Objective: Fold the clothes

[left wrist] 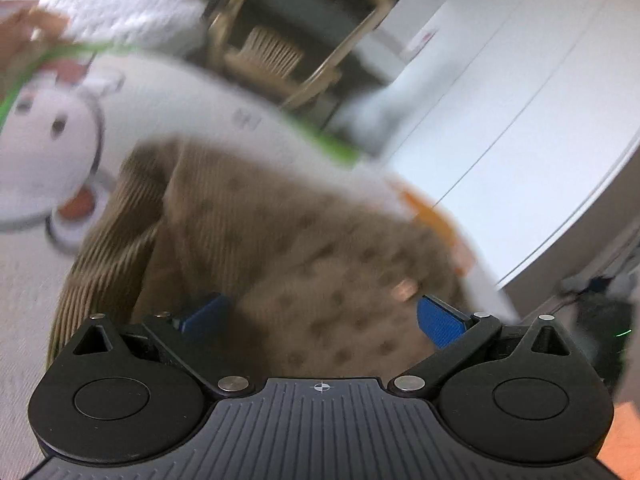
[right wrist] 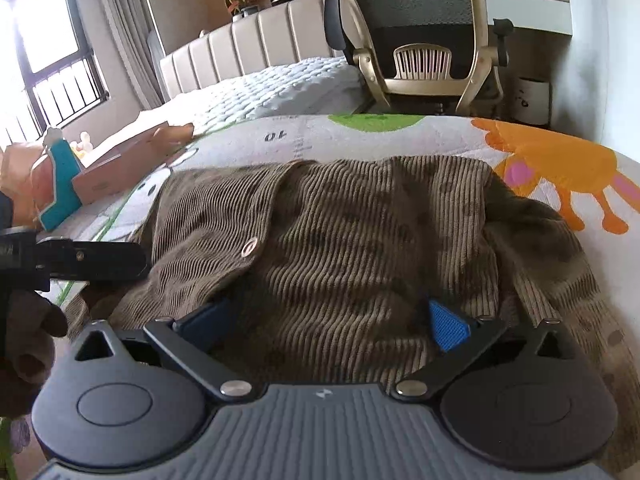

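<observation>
View: my left wrist camera is tilted and motion-blurred.
Left gripper [left wrist: 322, 320]: I see both blue pads [left wrist: 440, 322] spread wide, with fabric between and ahead of them.
Garment [left wrist: 280, 248]: brown ribbed corduroy with darker dots, bunched, a fold running along its left side; one snap button [left wrist: 404, 290] near my right pad.
Mat [left wrist: 168, 96]: white cartoon print, green and orange patches, under the garment.
Background: office chair [left wrist: 288, 32], white cabinet [left wrist: 520, 100].

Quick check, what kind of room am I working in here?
Most likely a bedroom: a bed with a padded headboard stands behind the cartoon-print mat holding the brown corduroy garment, with an office chair nearby.
</observation>
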